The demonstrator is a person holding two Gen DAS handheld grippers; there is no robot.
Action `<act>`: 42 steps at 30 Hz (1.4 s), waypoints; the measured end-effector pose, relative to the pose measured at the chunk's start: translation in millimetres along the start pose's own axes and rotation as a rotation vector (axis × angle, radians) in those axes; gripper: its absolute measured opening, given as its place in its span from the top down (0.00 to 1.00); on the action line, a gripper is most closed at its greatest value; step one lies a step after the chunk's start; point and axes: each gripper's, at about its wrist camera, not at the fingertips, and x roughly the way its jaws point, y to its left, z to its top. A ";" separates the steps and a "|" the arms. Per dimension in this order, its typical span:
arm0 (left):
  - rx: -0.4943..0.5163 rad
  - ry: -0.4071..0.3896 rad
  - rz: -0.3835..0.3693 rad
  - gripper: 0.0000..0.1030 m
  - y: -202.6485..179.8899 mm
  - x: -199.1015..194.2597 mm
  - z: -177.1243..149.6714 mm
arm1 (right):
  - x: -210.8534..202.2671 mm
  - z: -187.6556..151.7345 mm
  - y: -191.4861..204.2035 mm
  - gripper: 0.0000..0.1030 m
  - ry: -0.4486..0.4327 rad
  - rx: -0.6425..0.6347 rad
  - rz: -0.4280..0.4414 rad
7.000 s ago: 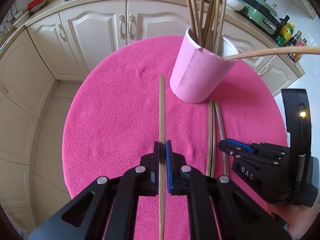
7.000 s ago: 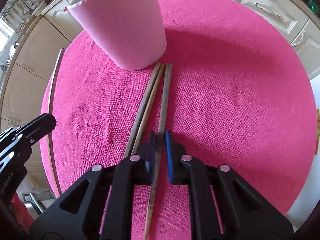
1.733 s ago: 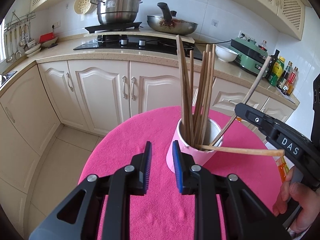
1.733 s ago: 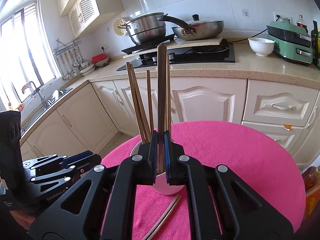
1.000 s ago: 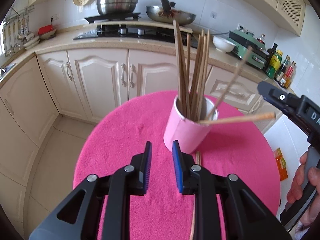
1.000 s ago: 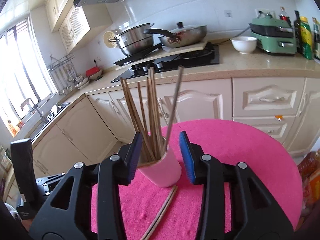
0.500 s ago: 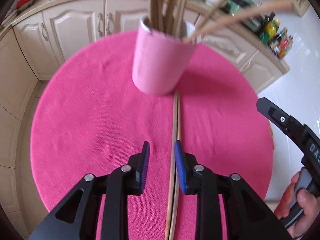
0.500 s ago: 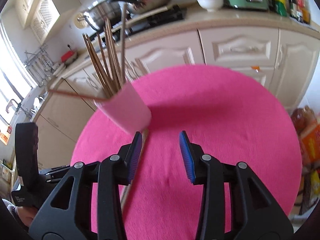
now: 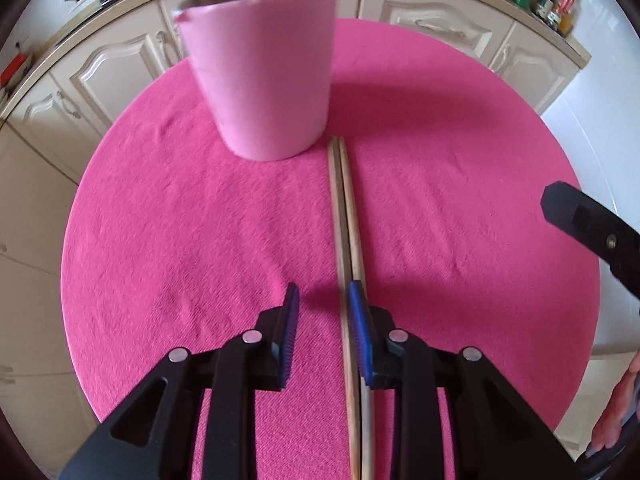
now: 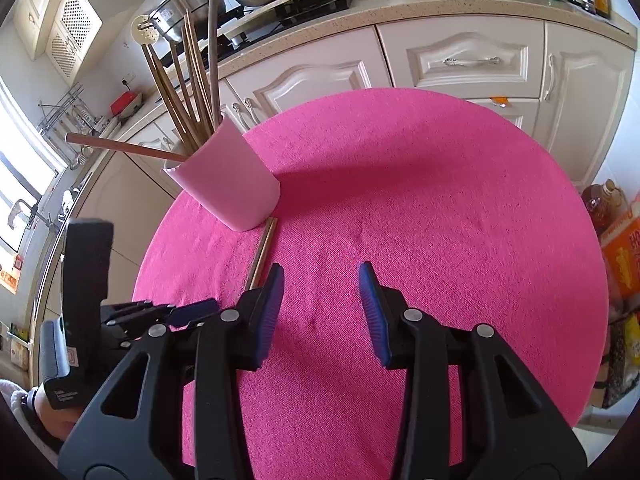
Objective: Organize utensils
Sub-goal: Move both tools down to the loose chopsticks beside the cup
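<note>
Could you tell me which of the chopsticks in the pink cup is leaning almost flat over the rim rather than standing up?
The reddish-brown chopstick, jutting sideways over the pink cup rim toward the window; the rest stand steeply.

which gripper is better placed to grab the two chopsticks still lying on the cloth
Left. The left gripper is open directly over the chopsticks; the right gripper is open over bare pink cloth, off to their side.

Two wooden chopsticks (image 9: 345,216) lie side by side on pink cloth, tips touching the pink cup (image 9: 262,80), itself bristling with upright chopsticks (image 10: 192,80).
</note>
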 end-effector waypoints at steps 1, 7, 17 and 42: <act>0.007 0.003 0.014 0.75 -2.1 0.6 3.6 | 0.3 0.0 0.4 0.62 0.002 0.000 0.001; 0.026 0.042 0.029 0.75 -10.8 12.4 19.2 | 2.3 1.8 -0.5 0.62 0.015 0.006 -0.005; -0.070 0.055 -0.052 0.93 18.5 3.3 8.6 | 13.5 0.9 5.5 0.62 0.063 0.009 -0.021; -0.319 -0.151 -0.136 0.93 105.5 -59.8 -43.1 | 96.8 -3.6 82.9 0.76 0.411 -0.089 -0.089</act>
